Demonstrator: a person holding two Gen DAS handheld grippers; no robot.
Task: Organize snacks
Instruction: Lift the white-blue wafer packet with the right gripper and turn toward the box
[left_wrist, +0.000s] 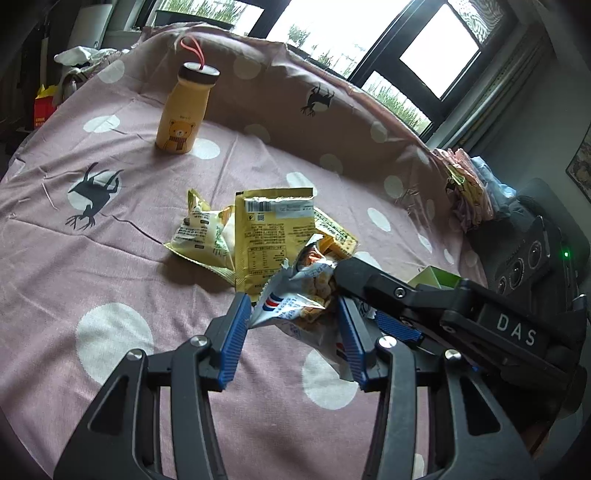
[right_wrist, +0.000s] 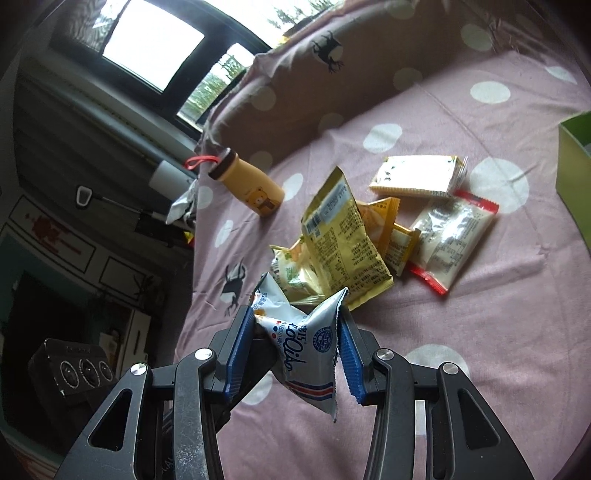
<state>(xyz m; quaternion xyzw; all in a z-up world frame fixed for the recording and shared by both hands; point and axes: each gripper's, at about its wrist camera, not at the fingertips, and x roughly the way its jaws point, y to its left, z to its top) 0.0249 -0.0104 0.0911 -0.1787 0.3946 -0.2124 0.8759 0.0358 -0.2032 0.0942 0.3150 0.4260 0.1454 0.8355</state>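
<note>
A crinkled white foil snack packet with red and blue stripes (right_wrist: 310, 354), light, soft and slippery, hangs above the pink polka-dot bedspread (left_wrist: 92, 258), near the yellow snack packets (right_wrist: 347, 243). The right gripper (right_wrist: 295, 354) pinches its bunched middle; the left gripper (left_wrist: 291, 332) straddles it, contact uncertain. A hold on the sealed edge seems firmest, since the biscuits inside probably crush.

A pink spotted cloth (left_wrist: 92, 258) covered the surface, with a yellow bottle (left_wrist: 183, 110), a green box (right_wrist: 574, 177) and scattered snack packets (right_wrist: 347, 240) lying on it.
</note>
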